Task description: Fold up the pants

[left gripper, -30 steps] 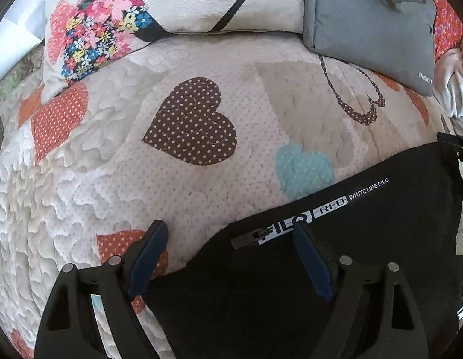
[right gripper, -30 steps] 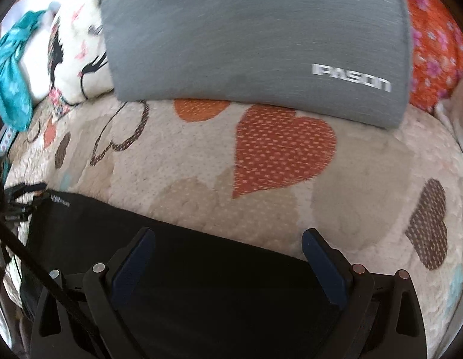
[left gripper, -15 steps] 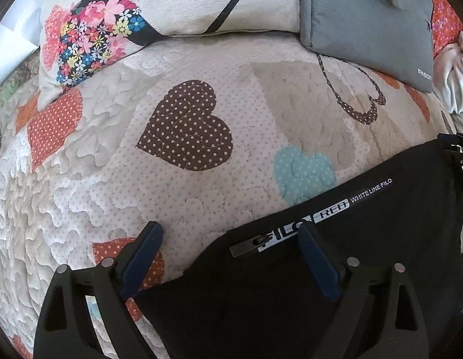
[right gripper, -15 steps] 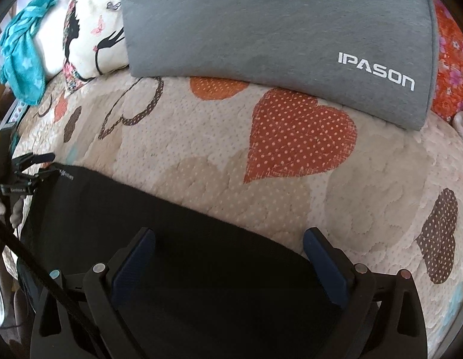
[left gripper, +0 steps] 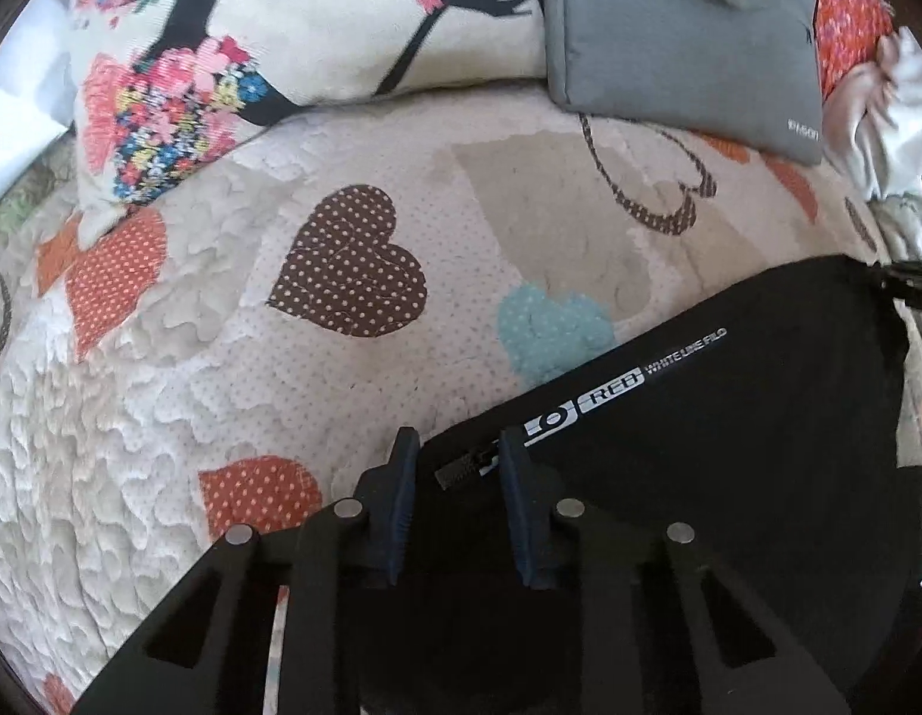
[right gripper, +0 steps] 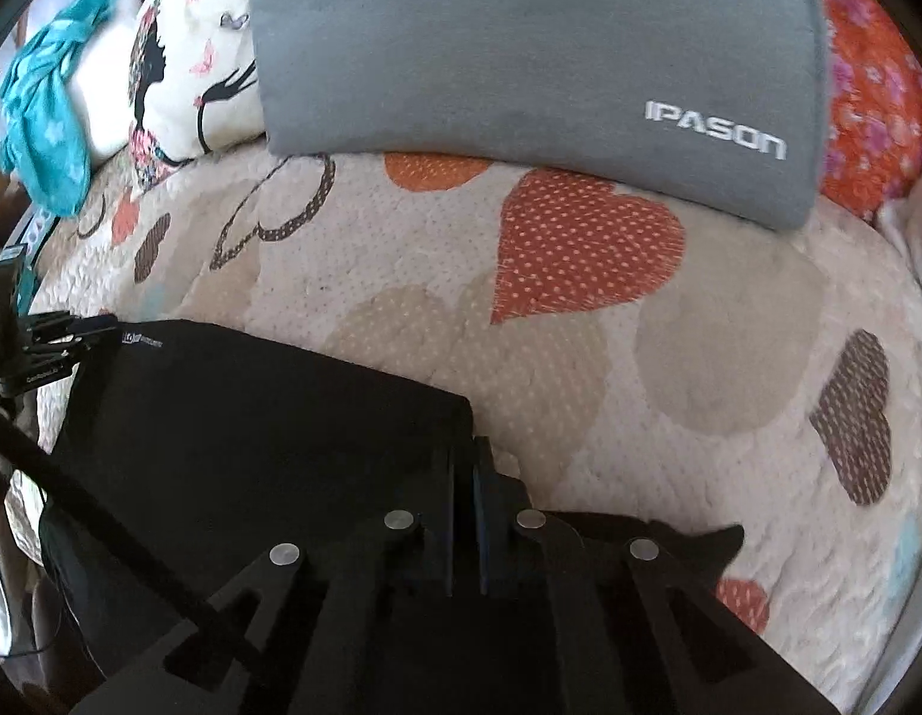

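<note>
Black pants with white lettering lie flat on the heart-patterned quilt. My left gripper is closing on the pants' left corner. The bunched cloth and a zipper pull fill the gap between its blue pads. In the right wrist view the pants stretch off to the left. My right gripper is shut on their right corner, and the cloth is pinched thin between the pads. Each gripper shows at the far end of the pants in the other's view, the left gripper and the right gripper.
A grey IPASON bag lies at the back of the quilt, beside a cream pillow printed with a flowered figure. A teal cloth hangs at the far left. Orange floral fabric and pale cloth sit at the right.
Both grippers stood wide open over the pants' edge and have closed onto a corner each. The cloth at each corner has bunched up between the pads.
</note>
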### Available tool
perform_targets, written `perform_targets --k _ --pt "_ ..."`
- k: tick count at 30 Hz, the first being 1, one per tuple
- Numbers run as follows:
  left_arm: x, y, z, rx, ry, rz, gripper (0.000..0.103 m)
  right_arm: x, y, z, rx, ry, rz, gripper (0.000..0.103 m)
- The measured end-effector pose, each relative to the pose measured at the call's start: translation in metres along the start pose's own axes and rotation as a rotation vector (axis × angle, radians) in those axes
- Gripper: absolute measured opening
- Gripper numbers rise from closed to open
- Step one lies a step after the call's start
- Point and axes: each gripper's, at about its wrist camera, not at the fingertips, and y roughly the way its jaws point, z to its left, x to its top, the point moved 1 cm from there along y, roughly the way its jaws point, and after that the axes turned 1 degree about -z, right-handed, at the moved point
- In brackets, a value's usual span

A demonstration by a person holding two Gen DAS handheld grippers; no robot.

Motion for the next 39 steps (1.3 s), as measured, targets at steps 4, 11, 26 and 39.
perform_targets --k 4,11,26,39 --pt "-0.004 -0.02 -0.005 0.019 0.009 -0.031 0.025 -0.004 -0.018 0.011 -0.008 0.007 -0.035 0.005" --pt "-0.014 -0.069 -0.01 0.035 0.004 -0.115 0.024 -0.021 -0.07 0.028 -0.022 0.033 -0.094 0.005" --pt "-0.155 -0.173 -0.049 0.17 0.146 -0.211 0.015 -0.186 -0.137 0.076 0.011 0.097 -0.047 0.005" --pt "-0.258 -0.196 0.029 0.153 -0.166 -0.119 0.018 -0.275 -0.14 0.084 -0.047 0.13 0.1 0.036"
